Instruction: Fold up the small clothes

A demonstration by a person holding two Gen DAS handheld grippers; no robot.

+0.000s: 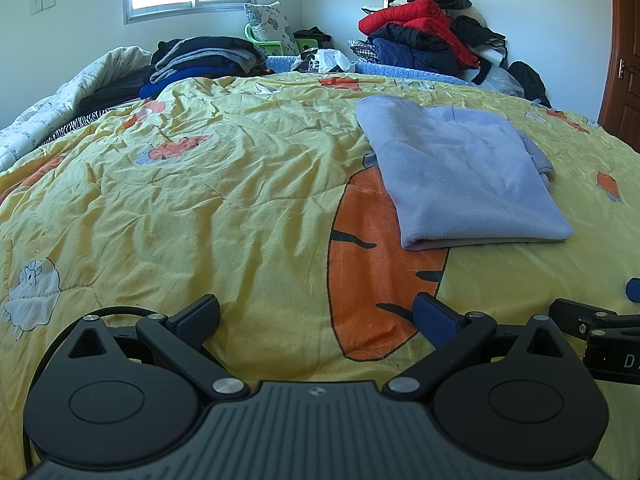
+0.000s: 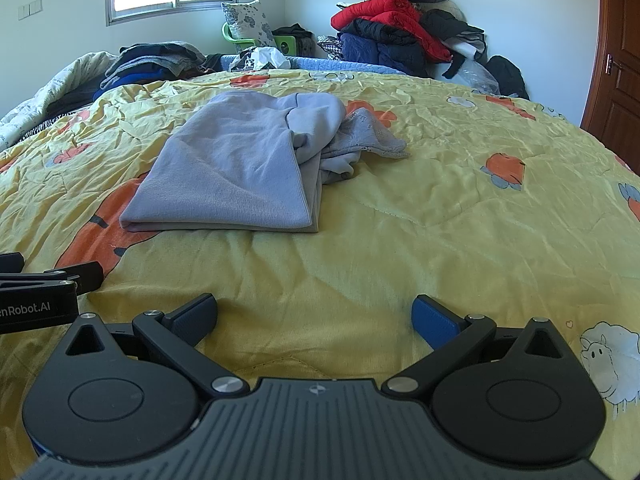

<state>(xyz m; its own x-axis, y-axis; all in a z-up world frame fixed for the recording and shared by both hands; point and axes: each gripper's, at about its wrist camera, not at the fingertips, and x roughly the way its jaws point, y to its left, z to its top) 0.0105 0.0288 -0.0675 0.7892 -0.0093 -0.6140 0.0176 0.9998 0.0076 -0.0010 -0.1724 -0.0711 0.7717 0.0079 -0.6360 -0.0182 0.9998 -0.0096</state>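
Observation:
A lavender garment (image 1: 460, 172) lies folded flat on the yellow quilt (image 1: 200, 200), ahead and to the right of my left gripper (image 1: 316, 316). In the right wrist view the garment (image 2: 232, 172) lies ahead and to the left, with a loose crumpled part (image 2: 360, 140) sticking out on its right side. My left gripper is open and empty, low over the quilt. My right gripper (image 2: 314, 316) is open and empty too, near the quilt's front. The right gripper's fingers (image 1: 580, 316) show at the left view's right edge. The left gripper's fingers (image 2: 72, 276) show at the right view's left edge.
A stack of folded dark clothes (image 1: 200, 60) sits at the far left of the bed. A heap of jackets, red, navy and black (image 1: 424, 36), is piled in the far right corner. A pillow on a green chair (image 1: 272, 28) stands under the window. A wooden door (image 1: 624, 52) is at the right.

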